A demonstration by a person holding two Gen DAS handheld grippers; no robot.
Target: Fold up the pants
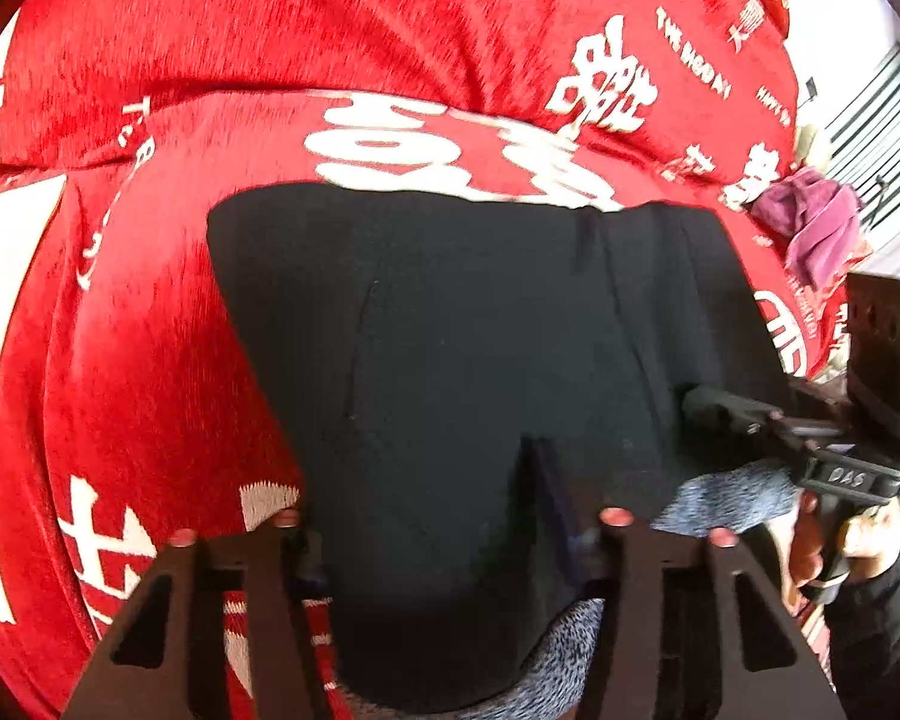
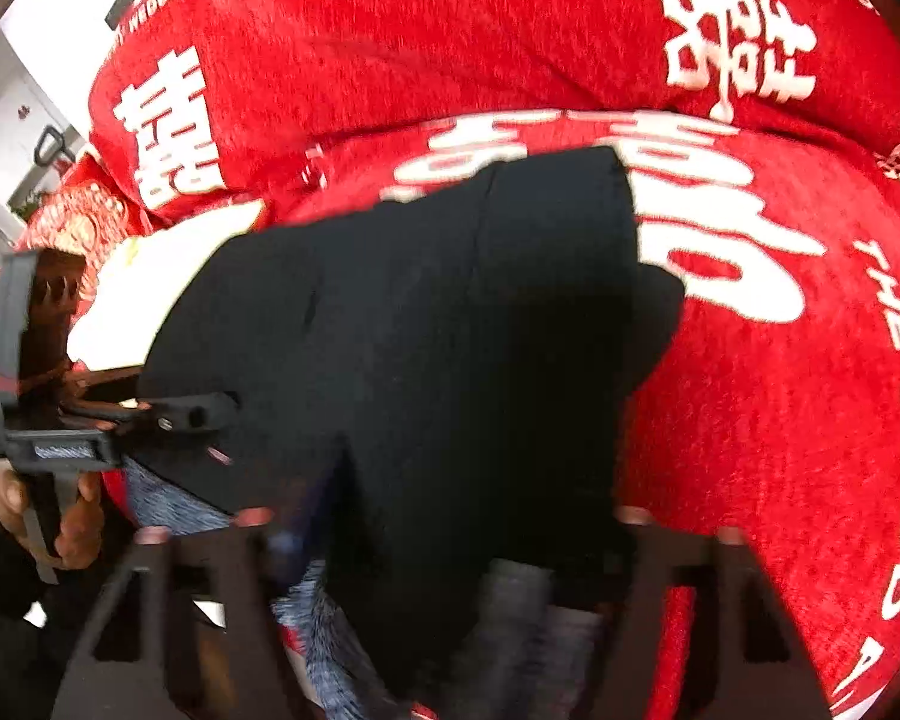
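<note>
At the bottom of the left wrist view, the left hand-held gripper (image 1: 450, 516) is seen with its two dark fingers partly spread, and black pants (image 1: 480, 330) fill the gap between them. A raised pleat of the black fabric stands against the inner side of the right-hand finger; whether the pads actually press the cloth cannot be told. A speckled grey lining (image 1: 570, 654) shows beneath the near edge of the pants.

At the bottom of the right wrist view, the right hand-held gripper (image 2: 444, 516) is likewise seen partly spread, with the black pants (image 2: 420, 330) bunched between its blurred fingers; a firm pinch cannot be confirmed here either. The same grey lining (image 2: 168, 504) is exposed at the lower left of that frame.

Each gripper is also caught by the other camera: the right one at the right edge of the left view, held by a hand (image 1: 870, 534) in a dark sleeve, and the left one at the left edge of the right view, held by a hand (image 2: 72, 516).

Beyond the grippers, the pants are spread in the middle of both frames on a red blanket (image 1: 240, 30) printed with white characters and English lettering. Farther off, at the upper right of the left view, a crumpled purple cloth (image 1: 810, 228) is seen on the blanket's edge.
</note>
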